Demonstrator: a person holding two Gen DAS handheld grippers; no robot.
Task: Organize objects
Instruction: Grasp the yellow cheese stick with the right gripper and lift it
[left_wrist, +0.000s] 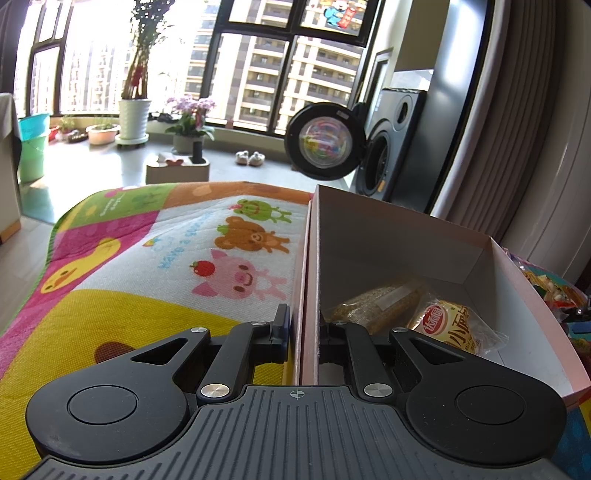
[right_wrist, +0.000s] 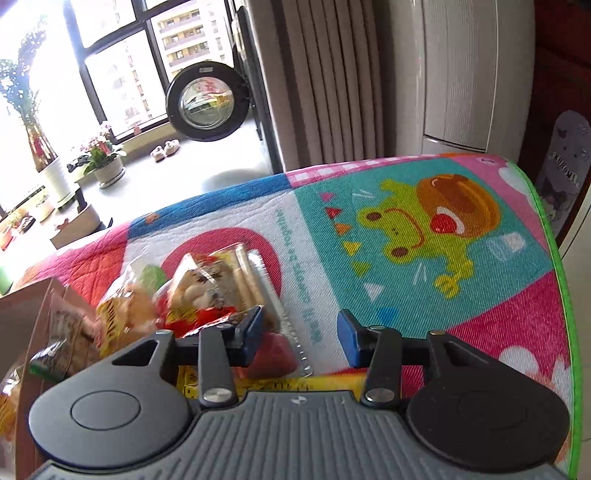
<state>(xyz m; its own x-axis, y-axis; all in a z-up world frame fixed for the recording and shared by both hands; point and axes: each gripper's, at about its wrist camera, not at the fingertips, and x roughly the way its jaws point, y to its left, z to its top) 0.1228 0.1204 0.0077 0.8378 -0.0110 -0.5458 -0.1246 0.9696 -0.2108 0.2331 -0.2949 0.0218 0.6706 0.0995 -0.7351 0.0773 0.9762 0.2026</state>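
Note:
A pink cardboard box (left_wrist: 406, 236) with a white inside stands on the colourful cartoon mat (left_wrist: 184, 251). In it lie a brown grain-bar packet (left_wrist: 373, 302) and an orange-labelled bread packet (left_wrist: 454, 328). My left gripper (left_wrist: 304, 332) is shut on the box's left wall, one finger outside and one inside. More snack packets (right_wrist: 207, 280) lie heaped on the mat to the right of the box (right_wrist: 26, 306). My right gripper (right_wrist: 301, 328) is open just above the near edge of that heap, and its left finger overlaps a clear plastic tray packet (right_wrist: 258, 273).
The mat's green-trimmed edge (right_wrist: 554, 258) curves down at the right, with a skateboard (right_wrist: 565, 162) leaning beyond it. A washing machine with its door open (left_wrist: 325, 140), curtains and potted plants (left_wrist: 135, 110) stand past the mat's far edge. More packets (left_wrist: 554, 291) lie right of the box.

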